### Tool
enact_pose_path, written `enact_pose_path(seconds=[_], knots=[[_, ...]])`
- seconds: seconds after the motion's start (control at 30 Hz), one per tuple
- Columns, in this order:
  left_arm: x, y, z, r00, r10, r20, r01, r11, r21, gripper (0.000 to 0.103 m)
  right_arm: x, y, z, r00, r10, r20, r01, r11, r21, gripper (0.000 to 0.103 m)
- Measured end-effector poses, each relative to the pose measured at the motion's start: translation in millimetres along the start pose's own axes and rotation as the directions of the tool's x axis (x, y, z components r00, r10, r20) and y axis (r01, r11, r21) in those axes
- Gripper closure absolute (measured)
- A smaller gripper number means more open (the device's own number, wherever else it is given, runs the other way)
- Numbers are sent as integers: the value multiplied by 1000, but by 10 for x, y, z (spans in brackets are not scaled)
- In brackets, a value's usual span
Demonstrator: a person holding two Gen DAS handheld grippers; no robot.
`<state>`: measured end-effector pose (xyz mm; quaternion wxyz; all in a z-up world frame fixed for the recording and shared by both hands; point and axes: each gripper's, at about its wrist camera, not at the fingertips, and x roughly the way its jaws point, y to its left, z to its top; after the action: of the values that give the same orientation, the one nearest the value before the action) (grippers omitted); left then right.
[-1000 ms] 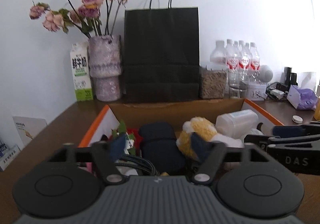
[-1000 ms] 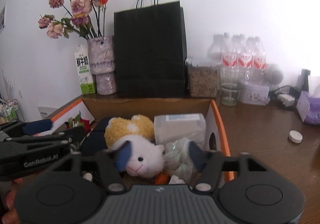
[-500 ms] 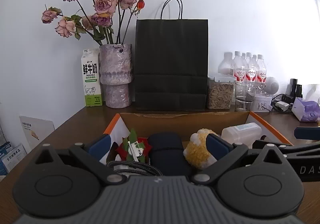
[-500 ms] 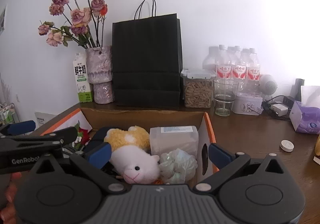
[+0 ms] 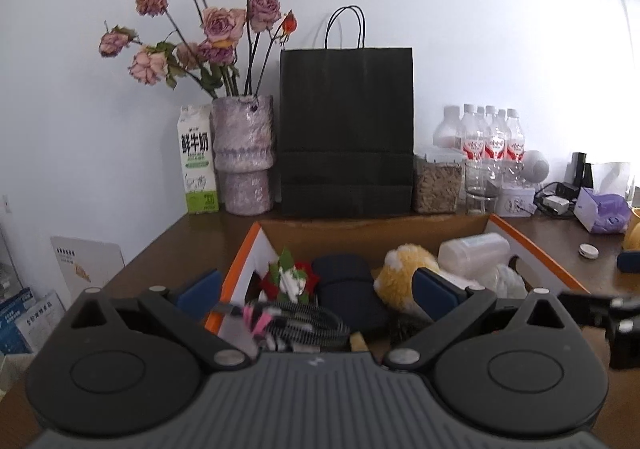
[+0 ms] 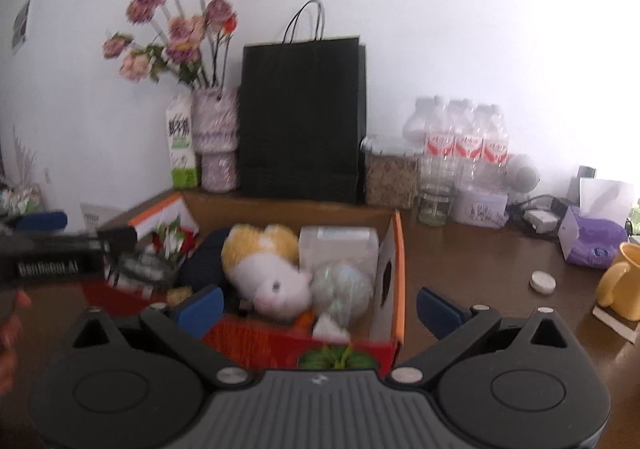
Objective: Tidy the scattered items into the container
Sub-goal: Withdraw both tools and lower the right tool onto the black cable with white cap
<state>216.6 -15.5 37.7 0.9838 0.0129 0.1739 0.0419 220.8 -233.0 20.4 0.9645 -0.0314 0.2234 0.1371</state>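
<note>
Left wrist view. Your left gripper (image 5: 316, 291): released, jaws spread wide, nothing between them, held at the near edge of the cardboard box (image 5: 376, 231). Box contents, left to right: red-and-green flower ornament (image 5: 289, 277), dark navy pouch (image 5: 344, 285), yellow-and-white plush toy (image 5: 404, 269), translucent plastic container (image 5: 474, 251) at the far right. Nearest you: coiled black cable (image 5: 304, 323) with a pink tie. Outside the box on the brown table (image 5: 176, 249): small white round cap (image 5: 589, 250), far right.

Right wrist view (blurred). Your right gripper (image 6: 318, 307): released, jaws wide, empty, near the box's right wall (image 6: 390, 277). Inside: the plush toy (image 6: 272, 269), the plastic container (image 6: 338, 247), a pale iridescent ball (image 6: 340, 285). Loose to the right: the white cap (image 6: 543, 282), a yellow mug (image 6: 622, 281), a purple tissue pack (image 6: 596, 245).

Status, as judged: most items are boxed and both your grippers are free. You likely have the cap left; whether the mug and tissues count, you cannot tell from this.
</note>
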Motion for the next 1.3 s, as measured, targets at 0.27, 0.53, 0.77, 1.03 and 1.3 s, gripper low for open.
enact_pose_path(seconds=[0.27, 0.53, 0.77, 1.03, 1.3], knots=[[-235, 170, -197, 998, -25, -49, 24, 999, -29, 0, 185, 232, -394, 989, 30, -144, -42, 996, -77, 8], [-291, 247, -354, 994, -56, -96, 52, 998, -42, 0, 388, 287, -495, 980, 19, -196, -41, 993, -110, 22], [-265, 228, -422, 989, -85, -121, 78, 995, -62, 0, 456, 310, -490, 980, 28, -199, -53, 991, -121, 37], [-243, 192, -456, 987, -89, -136, 81, 995, -59, 0, 489, 317, -494, 978, 43, -206, -73, 987, -141, 47], [-249, 181, -460, 987, -79, -142, 72, 996, -58, 0, 467, 313, -486, 978, 52, -201, -81, 987, -138, 50]])
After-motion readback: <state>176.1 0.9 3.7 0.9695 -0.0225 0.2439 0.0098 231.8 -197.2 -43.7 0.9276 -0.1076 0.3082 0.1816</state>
